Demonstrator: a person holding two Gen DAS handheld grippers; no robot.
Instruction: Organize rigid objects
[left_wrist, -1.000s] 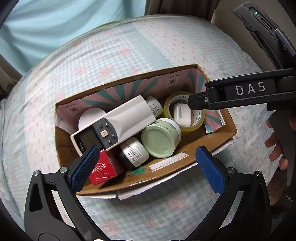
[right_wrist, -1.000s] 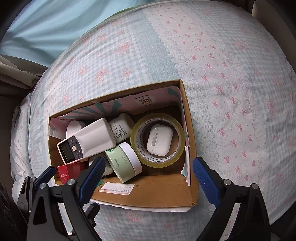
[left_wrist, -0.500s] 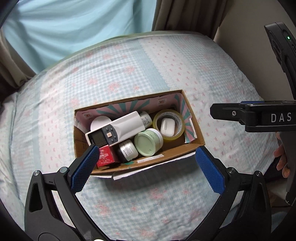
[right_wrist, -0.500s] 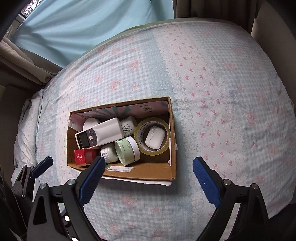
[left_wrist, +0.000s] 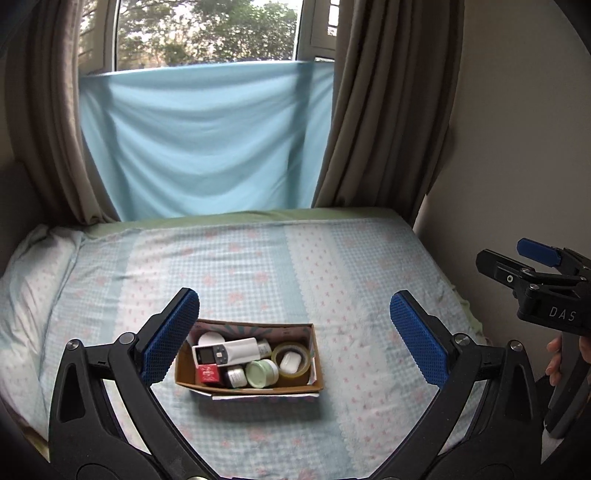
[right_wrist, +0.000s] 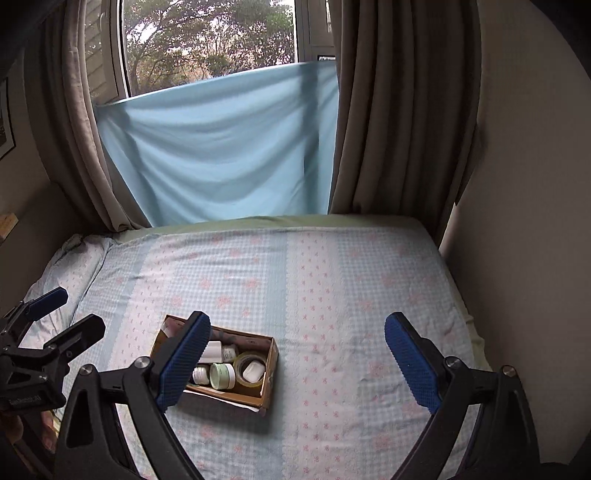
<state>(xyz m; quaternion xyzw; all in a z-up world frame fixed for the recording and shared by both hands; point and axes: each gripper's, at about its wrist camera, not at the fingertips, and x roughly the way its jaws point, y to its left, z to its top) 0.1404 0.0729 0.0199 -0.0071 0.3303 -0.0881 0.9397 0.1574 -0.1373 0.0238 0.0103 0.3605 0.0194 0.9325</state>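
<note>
Left gripper (left_wrist: 293, 334): held above the bed, jaws spread wide, nothing between them; the box is seen below, between the blue pads.
Right gripper (right_wrist: 297, 360): held above the bed, jaws spread wide and empty; the left pad is seen overlapping the box's near-left corner.
Box (left_wrist: 258, 389): a cardboard box is set on the bed, nearer the front edge.
Remote (left_wrist: 227, 351): laid tilted across the items in the left half of the box.
Tape roll (left_wrist: 293, 363): laid flat at the right end of the box, a white earbud case (left_wrist: 290, 361) placed inside its ring.
Green jar (left_wrist: 261, 373): placed just left of the tape roll.
Red carton (left_wrist: 207, 373): tucked in the front-left corner, a small silver jar (left_wrist: 236, 376) beside it.
Bed (left_wrist: 332, 266): covered with a light blue checked sheet.
Window (left_wrist: 207, 29): half covered by a blue cloth (left_wrist: 199, 140).
</note>
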